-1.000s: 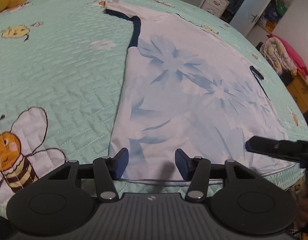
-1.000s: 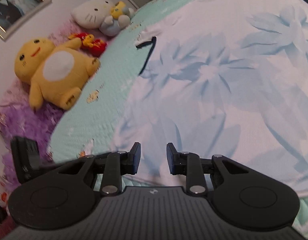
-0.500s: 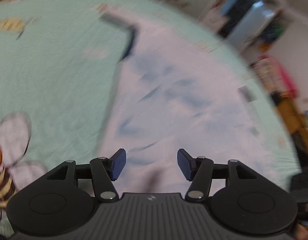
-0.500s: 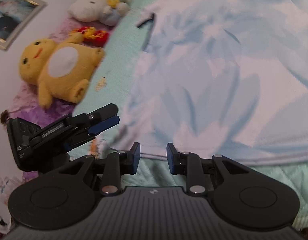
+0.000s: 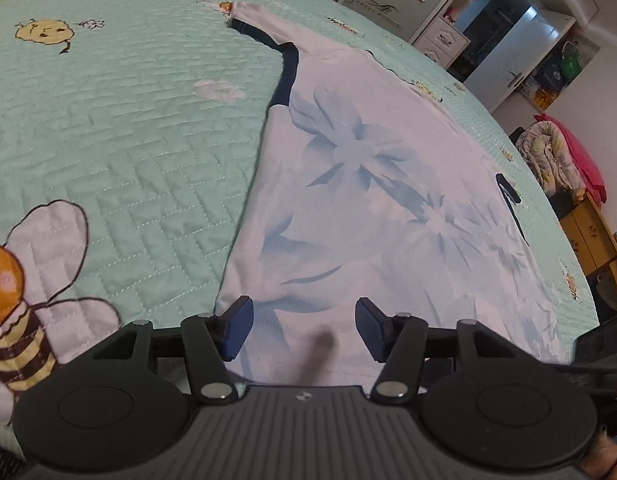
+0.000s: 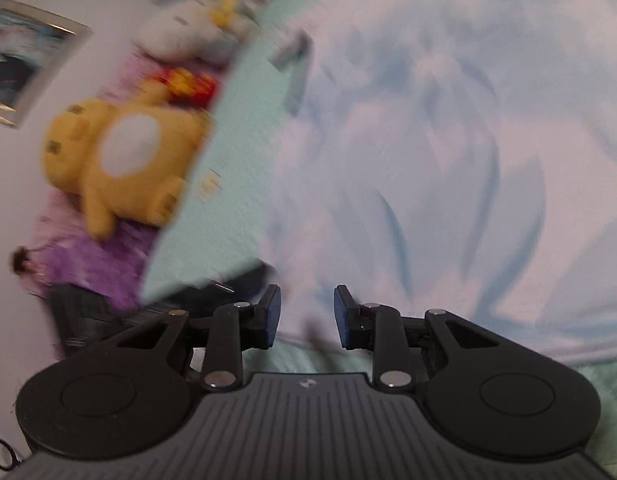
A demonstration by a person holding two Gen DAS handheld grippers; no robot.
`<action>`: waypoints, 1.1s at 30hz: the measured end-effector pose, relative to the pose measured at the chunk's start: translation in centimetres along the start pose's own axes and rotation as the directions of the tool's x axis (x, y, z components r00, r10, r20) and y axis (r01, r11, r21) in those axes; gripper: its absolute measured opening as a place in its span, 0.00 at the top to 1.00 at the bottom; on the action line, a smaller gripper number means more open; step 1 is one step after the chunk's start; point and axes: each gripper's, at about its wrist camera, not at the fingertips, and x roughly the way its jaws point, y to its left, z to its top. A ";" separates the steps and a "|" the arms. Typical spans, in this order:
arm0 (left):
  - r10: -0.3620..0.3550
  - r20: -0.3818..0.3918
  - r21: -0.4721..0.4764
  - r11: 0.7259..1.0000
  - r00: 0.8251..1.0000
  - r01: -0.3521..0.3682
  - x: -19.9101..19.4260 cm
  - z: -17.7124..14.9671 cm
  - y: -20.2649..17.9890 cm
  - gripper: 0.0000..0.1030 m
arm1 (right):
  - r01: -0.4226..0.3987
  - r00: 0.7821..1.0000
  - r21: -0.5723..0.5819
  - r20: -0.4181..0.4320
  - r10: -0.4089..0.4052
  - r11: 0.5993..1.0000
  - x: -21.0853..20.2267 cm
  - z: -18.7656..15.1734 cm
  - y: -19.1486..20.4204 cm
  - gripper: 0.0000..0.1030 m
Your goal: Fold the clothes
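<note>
A white short-sleeved shirt with a pale blue flower print and navy trim (image 5: 388, 184) lies spread flat on the mint-green quilted bedspread with bee pictures (image 5: 120, 120), its bottom hem towards me and its sleeves far from me. My left gripper (image 5: 304, 328) hangs over the hem near the shirt's left corner; its jaws are opening, the 2 blue pads stand well apart with only flat cloth showing in the gap, and they have hold of nothing. My right gripper (image 6: 307, 316) sits at the hem too, seen in a blurred wrist view; its jaws stand partly open, narrower than the left ones, with the hem edge and a strip of bedspread showing between the pads, and nothing is pinched. Whether either pair of pads touches the cloth, I cannot tell. Off the bed's far-left edge in the right view, a yellow plush toy with a white belly (image 6: 124, 160) lies on purple fabric (image 6: 88, 256), and a white plush cat (image 6: 188, 40) sits beyond it.
</note>
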 end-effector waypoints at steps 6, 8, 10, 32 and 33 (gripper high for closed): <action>0.037 0.016 0.005 0.999 0.999 -0.037 -1.8 0.0 0.1 0.41 | -0.005 0.999 -0.137 0.040 0.010 0.991 -0.9 -0.6 3.2 0.71; 0.038 0.025 -0.016 0.999 0.999 -0.038 -2.2 0.0 0.6 0.41 | -0.016 0.999 -0.145 0.048 0.023 0.989 -0.8 -0.4 3.4 0.70; 0.048 0.031 -0.038 0.998 0.998 -0.047 -2.5 0.0 1.0 0.41 | 0.010 1.000 -0.128 -0.004 -0.011 0.992 0.5 -0.5 2.7 0.66; -0.001 0.130 -0.154 0.988 0.991 0.021 -5.9 0.0 4.2 0.38 | -0.001 0.996 -0.243 -0.087 -0.020 0.970 2.9 -1.9 8.0 0.72; -0.005 0.134 -0.142 0.990 0.991 0.024 -5.6 0.7 4.1 0.38 | 0.010 0.998 -0.246 -0.063 -0.026 0.969 2.2 -1.6 8.2 0.72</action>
